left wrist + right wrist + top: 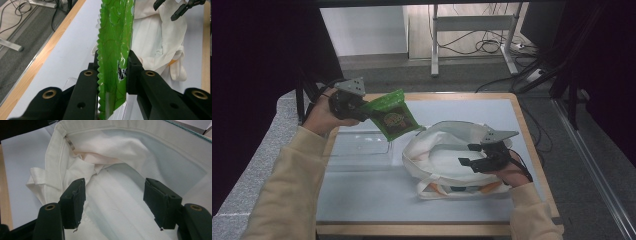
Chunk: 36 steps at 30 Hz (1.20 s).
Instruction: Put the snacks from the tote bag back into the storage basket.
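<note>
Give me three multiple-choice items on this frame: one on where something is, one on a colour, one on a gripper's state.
1. Where is the packet?
A. Inside the bag
B. Held above the table, left of the bag
C. Flat on the floor

2. What colour is the packet?
A. Green
B. Red
C. Blue

3. How does the right gripper stand?
A. Shut on the packet
B. Shut on a bag handle
C. Open, at the bag's mouth

Answers:
1. B, as the high view shows the left gripper holding it up beside the bag, over the table.
2. A, since its wrapper is bright green in the high view and the left gripper view.
3. C, because the right gripper view shows its jaws apart with nothing pressed between them, the bag's open mouth beyond.
</note>
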Each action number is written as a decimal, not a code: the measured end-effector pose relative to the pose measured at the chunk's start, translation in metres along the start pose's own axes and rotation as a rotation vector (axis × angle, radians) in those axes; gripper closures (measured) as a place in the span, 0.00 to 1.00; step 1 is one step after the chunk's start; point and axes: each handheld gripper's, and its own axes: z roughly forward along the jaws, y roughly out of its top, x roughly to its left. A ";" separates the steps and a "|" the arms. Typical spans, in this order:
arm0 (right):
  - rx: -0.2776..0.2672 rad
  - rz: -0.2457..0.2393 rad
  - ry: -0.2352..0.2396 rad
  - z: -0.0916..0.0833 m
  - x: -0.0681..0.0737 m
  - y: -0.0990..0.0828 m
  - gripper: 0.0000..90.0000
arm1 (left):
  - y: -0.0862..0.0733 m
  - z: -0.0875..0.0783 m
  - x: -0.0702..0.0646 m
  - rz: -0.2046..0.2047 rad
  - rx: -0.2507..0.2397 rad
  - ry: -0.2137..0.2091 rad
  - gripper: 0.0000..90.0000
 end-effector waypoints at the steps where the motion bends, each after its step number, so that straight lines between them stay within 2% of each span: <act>1: 0.000 0.000 0.000 0.000 0.000 0.000 0.38 | -0.001 -0.001 0.001 -0.003 0.001 0.002 0.84; 26: 0.004 -0.001 -0.006 0.001 0.000 -0.001 0.37 | -0.026 -0.019 0.021 -0.055 0.034 0.056 0.84; 36: 0.005 -0.001 -0.007 0.001 -0.001 -0.001 0.37 | -0.039 -0.019 0.029 -0.082 0.055 0.068 0.84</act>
